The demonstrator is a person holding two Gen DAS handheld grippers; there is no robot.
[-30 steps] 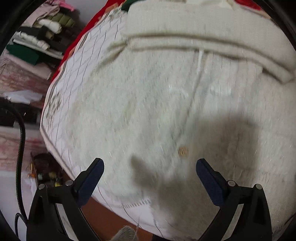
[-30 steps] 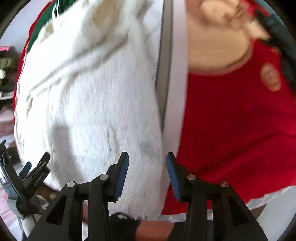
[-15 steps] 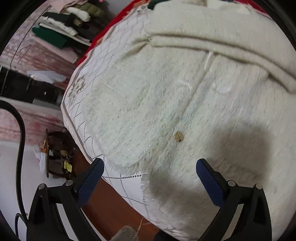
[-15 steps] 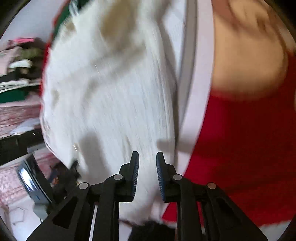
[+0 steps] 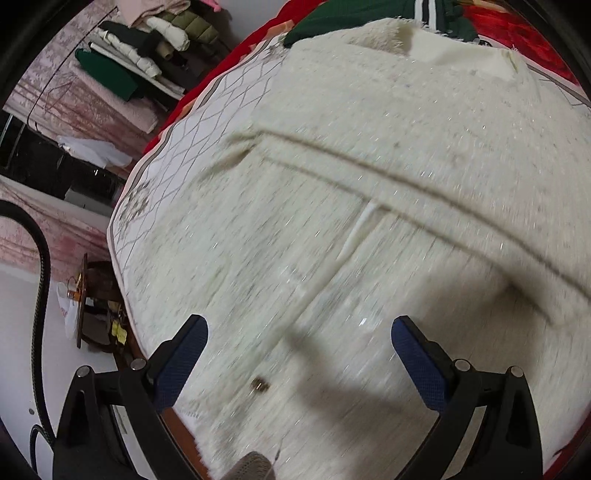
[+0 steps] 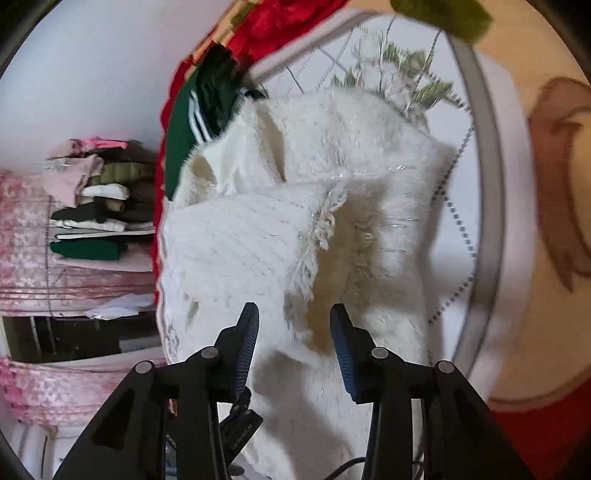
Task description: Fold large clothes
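A fluffy cream-white cardigan lies spread over a white quilted bedspread, one sleeve folded across its chest. A small brass button shows near its front hem. My left gripper hovers open over the lower front, nothing between its blue pads. In the right wrist view the same cardigan lies bunched, with a fringed edge turned up. My right gripper hangs just above that fabric; its jaws are opening and hold nothing.
A stack of folded clothes sits on a pink-covered shelf to the left. A dark green garment with white stripes lies past the cardigan's collar. Red bedding and a cream cushion border the bedspread. A black cable hangs at the bed's left.
Both grippers swept across the bed. The right one swung from the red fabric to the cardigan, narrowed its jaws, then widened them. The left view shifted toward the collar; the button slid down.
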